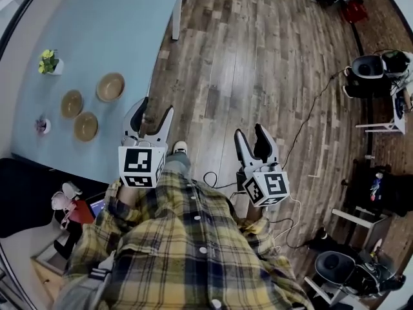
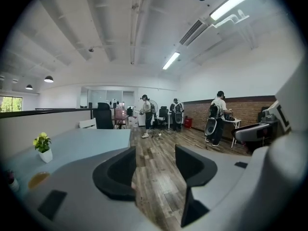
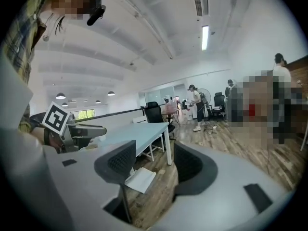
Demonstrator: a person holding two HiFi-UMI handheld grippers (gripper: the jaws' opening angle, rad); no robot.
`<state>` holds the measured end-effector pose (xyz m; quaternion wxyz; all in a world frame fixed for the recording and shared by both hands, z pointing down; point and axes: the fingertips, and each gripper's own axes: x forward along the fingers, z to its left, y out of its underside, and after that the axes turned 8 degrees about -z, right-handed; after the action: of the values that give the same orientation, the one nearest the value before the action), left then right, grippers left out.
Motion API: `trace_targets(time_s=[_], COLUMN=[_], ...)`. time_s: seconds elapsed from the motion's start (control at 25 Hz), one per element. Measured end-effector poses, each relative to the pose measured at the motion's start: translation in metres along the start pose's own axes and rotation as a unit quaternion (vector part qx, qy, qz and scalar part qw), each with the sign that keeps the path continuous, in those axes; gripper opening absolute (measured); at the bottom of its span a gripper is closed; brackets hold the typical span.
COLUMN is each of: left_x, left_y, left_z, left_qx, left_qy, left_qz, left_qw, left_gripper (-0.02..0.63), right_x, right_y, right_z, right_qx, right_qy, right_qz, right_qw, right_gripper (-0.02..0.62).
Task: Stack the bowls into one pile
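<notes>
In the head view, three bowls [image 1: 86, 126] lie apart and unstacked on the desk [image 1: 116, 18] at the left of the frame, with my left claw [image 1: 157, 105] and right claw [image 1: 249, 131] at centre. My left gripper view shows that claw spread on nothing, with what may be one bowl [image 2: 38, 179] at lower left. My right gripper view shows its claw spread and empty too.

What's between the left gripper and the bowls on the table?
Only bare blue table. In the head view the left gripper hangs by the table's near corner, and nothing lies between it and the nearest wooden bowl.
</notes>
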<state>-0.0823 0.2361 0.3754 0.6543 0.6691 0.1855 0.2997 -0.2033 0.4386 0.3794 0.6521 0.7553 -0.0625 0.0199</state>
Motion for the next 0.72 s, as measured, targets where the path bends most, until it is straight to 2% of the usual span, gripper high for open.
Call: trace_targets(time_s=[0.16,0.32,0.56,0.72], left_x=[0.028,0.029,0.014,-0.008], left_y=[-0.005,-0.006,-0.003,0.002], left_z=[0.017,0.052,0.106,0.145], left_qx=[-0.004,-0.015,-0.040,-0.055], left_qy=[-0.012,-0.046,-0.121,-0.183], left_qz=[-0.003,-0.013,-0.014,-0.011], left_qw=[0.9999,0.9987,0.9918,0.9814], left_gripper=[0.253,0.255,0.256,0.256], right_x=[0.040,0.079,0.140,0.188], right_y=[-0.004,-0.007,-0.012,-0.007], right_z=[-0.007,0.005,0.040,0.072], right_qx=[-0.002,0.001,-0.003,-0.007], right_qy=[-0.017,-0.045,-0.119,-0.178], right_qz=[0.003,0.002,0.023,0.047], right_qw=[1.000,0.999,0.993,0.983], right_gripper=[0.235,0.242,0.245,0.245])
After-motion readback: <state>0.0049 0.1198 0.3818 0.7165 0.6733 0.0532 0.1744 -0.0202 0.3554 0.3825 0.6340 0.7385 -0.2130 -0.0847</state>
